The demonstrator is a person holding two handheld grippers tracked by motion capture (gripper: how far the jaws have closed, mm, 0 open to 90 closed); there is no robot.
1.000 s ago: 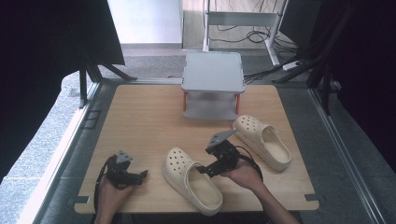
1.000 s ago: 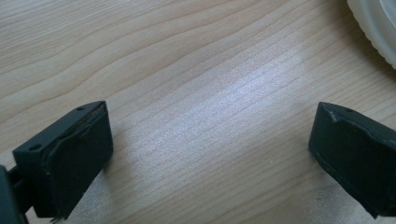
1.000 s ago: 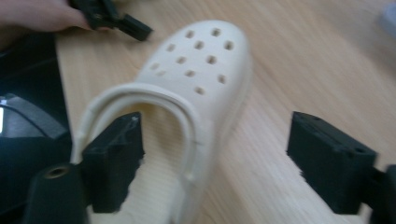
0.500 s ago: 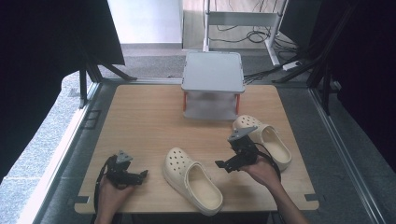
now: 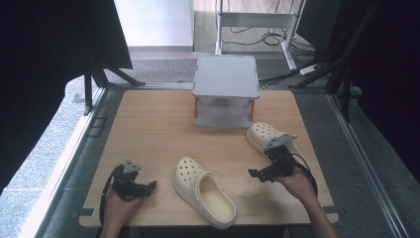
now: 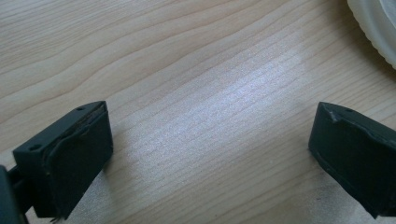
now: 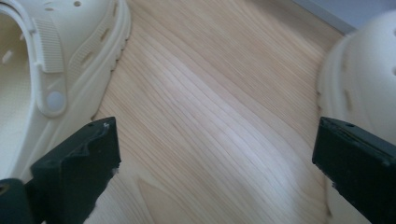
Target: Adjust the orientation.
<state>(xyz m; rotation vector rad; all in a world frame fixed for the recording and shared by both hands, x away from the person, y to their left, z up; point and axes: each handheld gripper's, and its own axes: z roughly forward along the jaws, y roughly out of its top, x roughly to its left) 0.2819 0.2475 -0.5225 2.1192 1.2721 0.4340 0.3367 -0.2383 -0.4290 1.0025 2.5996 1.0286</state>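
Two cream clogs lie on the wooden table (image 5: 148, 129). One clog (image 5: 203, 191) sits near the front middle; the other clog (image 5: 265, 136) lies at the right, partly behind my right hand. My right gripper (image 5: 258, 174) hovers between them, open; its jaws widened and have just eased in slightly, with only bare wood between them. In the right gripper view (image 7: 217, 135) the near clog (image 7: 60, 70) is at the left and the other clog (image 7: 364, 79) at the right. My left gripper (image 5: 148, 186) rests open at the front left over bare wood (image 6: 210, 123), with a clog rim (image 6: 373, 28) at the upper right.
A grey two-level stand (image 5: 225, 77) with orange legs sits at the back middle of the table. Black frame posts (image 5: 89, 87) flank the table's far corners. A broad stretch of bare wood lies at the left and centre.
My right hand has moved to the right, away from the near clog and up beside the right-hand clog. Both clogs and my left hand have stayed put.
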